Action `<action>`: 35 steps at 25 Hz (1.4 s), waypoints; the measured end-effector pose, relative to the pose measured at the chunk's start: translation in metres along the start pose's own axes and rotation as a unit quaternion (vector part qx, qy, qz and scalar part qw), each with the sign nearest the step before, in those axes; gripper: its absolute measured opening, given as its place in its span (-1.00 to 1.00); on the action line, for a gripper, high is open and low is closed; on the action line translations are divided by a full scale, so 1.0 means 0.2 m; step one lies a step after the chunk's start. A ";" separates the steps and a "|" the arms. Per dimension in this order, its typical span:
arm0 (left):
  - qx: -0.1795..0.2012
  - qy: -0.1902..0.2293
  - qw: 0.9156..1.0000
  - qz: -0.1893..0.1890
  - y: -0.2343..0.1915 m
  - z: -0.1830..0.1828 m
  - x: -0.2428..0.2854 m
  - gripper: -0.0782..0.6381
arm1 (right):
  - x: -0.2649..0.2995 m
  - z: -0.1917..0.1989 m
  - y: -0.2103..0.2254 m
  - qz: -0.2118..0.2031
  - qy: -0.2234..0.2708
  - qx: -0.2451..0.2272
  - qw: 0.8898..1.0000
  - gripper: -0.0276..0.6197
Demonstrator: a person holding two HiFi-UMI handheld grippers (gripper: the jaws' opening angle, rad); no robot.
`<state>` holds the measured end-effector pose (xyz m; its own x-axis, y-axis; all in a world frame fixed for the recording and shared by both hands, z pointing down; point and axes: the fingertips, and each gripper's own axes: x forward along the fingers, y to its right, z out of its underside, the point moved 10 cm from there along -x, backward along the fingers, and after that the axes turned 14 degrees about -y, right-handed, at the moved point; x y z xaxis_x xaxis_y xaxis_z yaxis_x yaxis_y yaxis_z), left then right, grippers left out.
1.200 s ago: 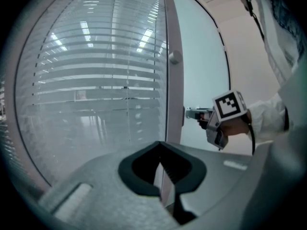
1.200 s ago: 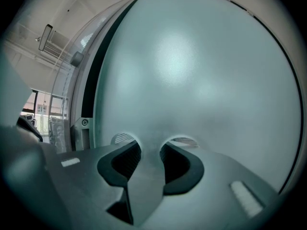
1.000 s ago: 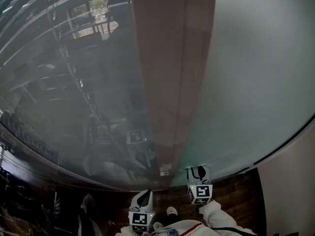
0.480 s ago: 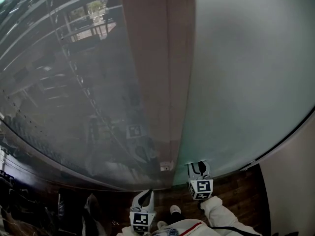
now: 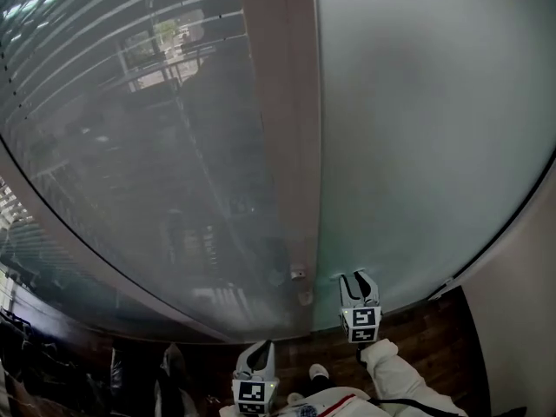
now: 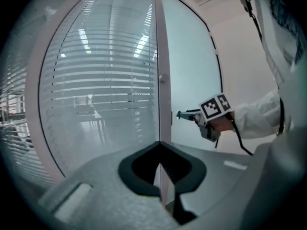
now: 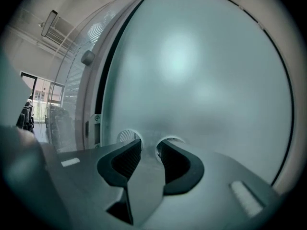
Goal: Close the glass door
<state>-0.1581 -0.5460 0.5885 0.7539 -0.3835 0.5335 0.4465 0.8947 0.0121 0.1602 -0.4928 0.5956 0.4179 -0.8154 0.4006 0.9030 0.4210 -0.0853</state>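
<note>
Glass door (image 5: 417,146) looks heavy, stiff and slick; push flat near its edge. Right hand-held gripper (image 5: 358,278), jaws just opening and empty, points at it. The left hand-held gripper (image 6: 159,145) is clenched, empty.

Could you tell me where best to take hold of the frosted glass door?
Likely its free vertical edge near the lock plate, jaws straddling it from the person's side: the frosted glass door is a flat pane showing no handle.

Dark wood flooring (image 5: 421,328) meets a plain pale wall (image 5: 521,311) at the right. Horizontal blinds (image 6: 96,75) fill the left side, slats level. A rectangular ceiling fixture (image 7: 49,23) sits overhead.
</note>
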 end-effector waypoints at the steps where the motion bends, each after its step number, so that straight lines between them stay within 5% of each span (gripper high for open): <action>1: 0.000 0.000 1.000 0.002 0.00 0.02 -0.02 -0.78 | -0.07 0.01 -0.01 0.009 0.005 0.002 1.000 -0.51; 6: -0.002 0.002 1.000 0.018 0.07 0.11 -0.11 -0.78 | -0.41 0.13 -0.05 0.022 0.009 0.016 1.000 -0.89; 13: -0.003 0.000 0.999 0.045 0.18 0.23 -0.19 -0.78 | -0.82 0.31 -0.17 -0.005 -0.027 0.031 0.999 -0.90; 22: 0.006 0.043 0.998 0.051 0.30 0.14 -0.24 -0.78 | -1.07 0.36 -0.36 -0.075 -0.041 0.009 0.996 -0.90; 26: 0.006 0.032 0.998 0.045 0.34 0.15 -0.25 -0.78 | -1.07 0.42 -0.42 -0.114 -0.038 0.002 0.993 -0.90; 35: 0.044 0.043 0.997 0.038 0.76 0.16 -0.37 -0.78 | -1.42 0.54 -0.20 -0.125 -0.020 0.007 0.992 -0.90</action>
<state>-0.1611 -0.3744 0.5791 0.8244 -0.3286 0.4608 0.3451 0.9372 0.0509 -0.0062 -0.2354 0.5833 0.1757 -0.8788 0.4436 0.9764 0.2129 0.0350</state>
